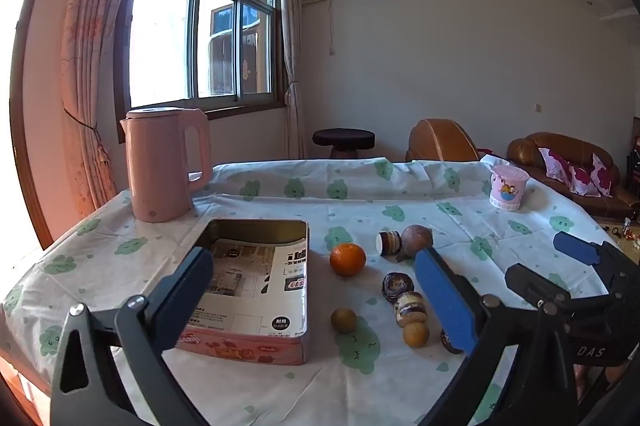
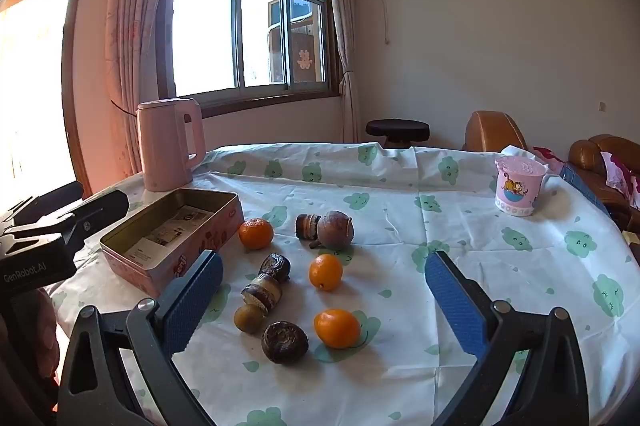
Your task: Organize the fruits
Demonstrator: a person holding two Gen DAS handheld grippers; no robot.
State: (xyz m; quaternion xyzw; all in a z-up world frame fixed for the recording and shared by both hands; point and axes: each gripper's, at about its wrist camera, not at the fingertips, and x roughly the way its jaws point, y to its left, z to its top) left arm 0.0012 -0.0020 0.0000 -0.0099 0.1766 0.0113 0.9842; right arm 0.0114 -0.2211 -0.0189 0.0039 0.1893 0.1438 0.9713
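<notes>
Task looked unstarted: tin held only paper, no fruit. Fruits lay scattered on table beside tin. Left gripper and right gripper gaped wide, empty.

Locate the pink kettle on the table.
The pink kettle stands upright at the table's far left corner in both views, just behind the open tin box, near the window.

The left gripper hangs above the tabletop with its blue-padded fingers spread wide and nothing between them. The right gripper hovers beside it, its fingers likewise wide apart and holding nothing.
</notes>
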